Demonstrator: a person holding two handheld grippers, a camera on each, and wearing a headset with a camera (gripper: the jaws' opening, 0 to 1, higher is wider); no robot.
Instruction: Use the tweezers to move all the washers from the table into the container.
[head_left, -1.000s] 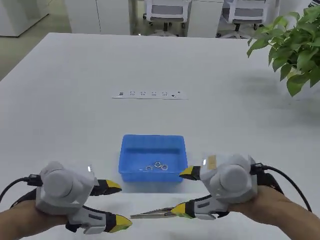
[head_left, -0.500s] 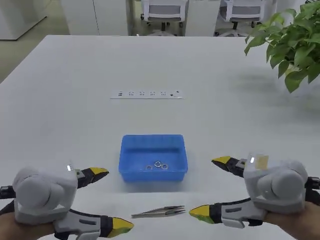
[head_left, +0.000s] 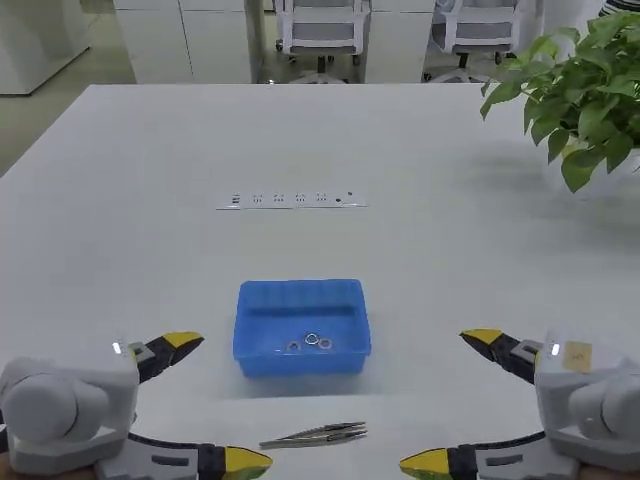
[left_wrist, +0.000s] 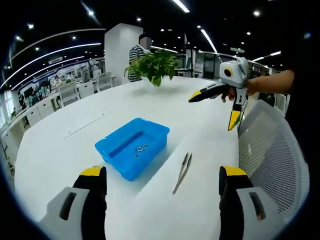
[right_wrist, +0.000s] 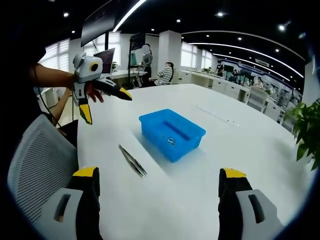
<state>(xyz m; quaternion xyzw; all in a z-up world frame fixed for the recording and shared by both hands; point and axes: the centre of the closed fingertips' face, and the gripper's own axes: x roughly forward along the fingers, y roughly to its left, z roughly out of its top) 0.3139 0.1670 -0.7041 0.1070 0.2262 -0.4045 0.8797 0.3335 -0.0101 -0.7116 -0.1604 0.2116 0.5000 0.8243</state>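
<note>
Both grippers have drawn back and apart since a second ago. The right gripper (head_left: 452, 400), which had been down at the tweezers (head_left: 315, 434), now hangs wide open and empty off to the side. The left gripper (head_left: 215, 400) is just as open and holds nothing. The tweezers lie alone on the tabletop (head_left: 150, 250), just in front of the blue container (head_left: 300, 358). Three washers (head_left: 310, 343) rest inside it, so the job looks done, tool set down.
</note>
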